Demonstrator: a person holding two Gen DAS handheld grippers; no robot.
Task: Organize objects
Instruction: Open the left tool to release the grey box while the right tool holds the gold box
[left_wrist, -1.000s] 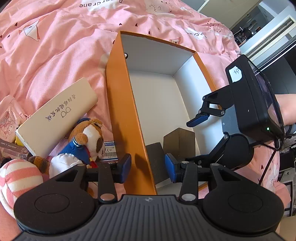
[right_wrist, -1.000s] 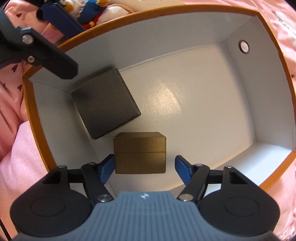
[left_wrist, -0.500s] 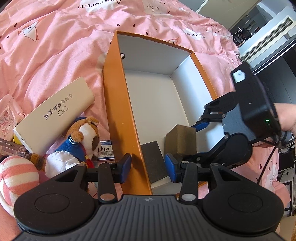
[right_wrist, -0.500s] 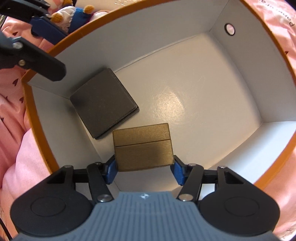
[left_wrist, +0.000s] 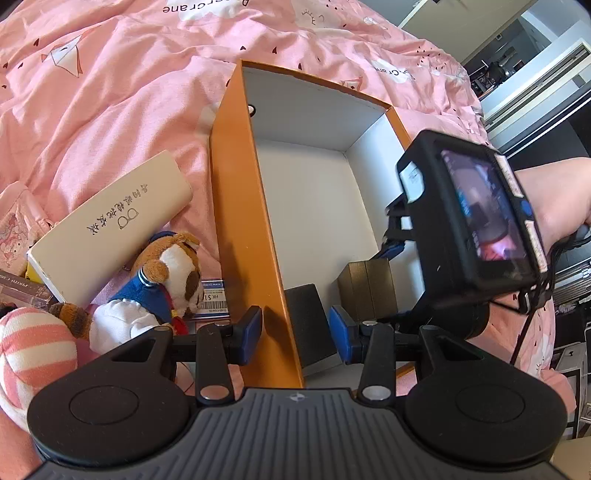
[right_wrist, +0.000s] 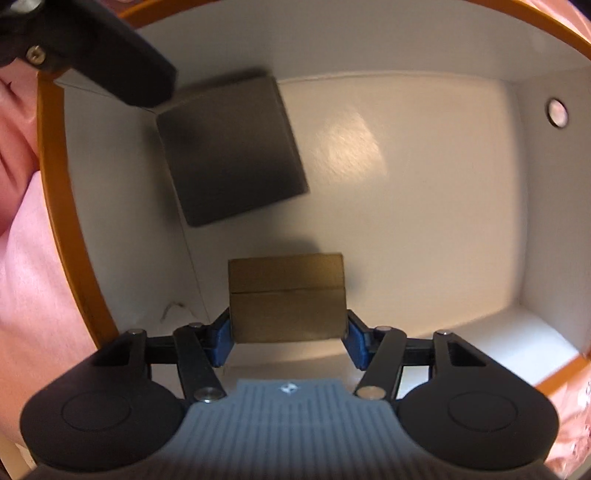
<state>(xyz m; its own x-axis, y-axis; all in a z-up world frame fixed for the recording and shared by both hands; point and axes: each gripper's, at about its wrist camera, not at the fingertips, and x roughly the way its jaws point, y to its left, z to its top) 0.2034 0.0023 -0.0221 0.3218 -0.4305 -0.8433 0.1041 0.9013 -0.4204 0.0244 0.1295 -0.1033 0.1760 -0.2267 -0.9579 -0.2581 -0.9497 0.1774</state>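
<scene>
Orange storage box (left_wrist: 240, 236) with a white interior lies open on the pink bedspread (left_wrist: 110, 85) and serves as the collection container. Outside its left wall, not yet stowed, lie a cream rectangular box with printed characters (left_wrist: 110, 229), a plush dog in a blue jacket (left_wrist: 159, 280) and a pink-and-white striped plush (left_wrist: 33, 343).

Inside, in the near corner, a dark grey square box (right_wrist: 229, 147) lies flat on the floor of the container. Just beside it stands a small gold-brown box (right_wrist: 288, 299) with a seam line across its face.

Left tool (left_wrist: 295, 328): jaws spread and empty, straddling the orange side wall without visibly pressing on it. The wall passes between the blue pads.

Right tool (right_wrist: 288, 332): pointed steeply down into the container. Its jaws have just been closing, and the blue pads (right_wrist: 221, 336) now bear on both side faces of the gold-brown box, pinching it. Whether the box rests on the container floor or is raised cannot be told.

Step in hand, as judged: repositioning the gold-brown box inside the container. The next move calls for a steady grip while the box is squared against the dark grey box or a wall, then for the jaws to spread before the tool withdraws. Loose items on the bedspread remain to be collected.
</scene>
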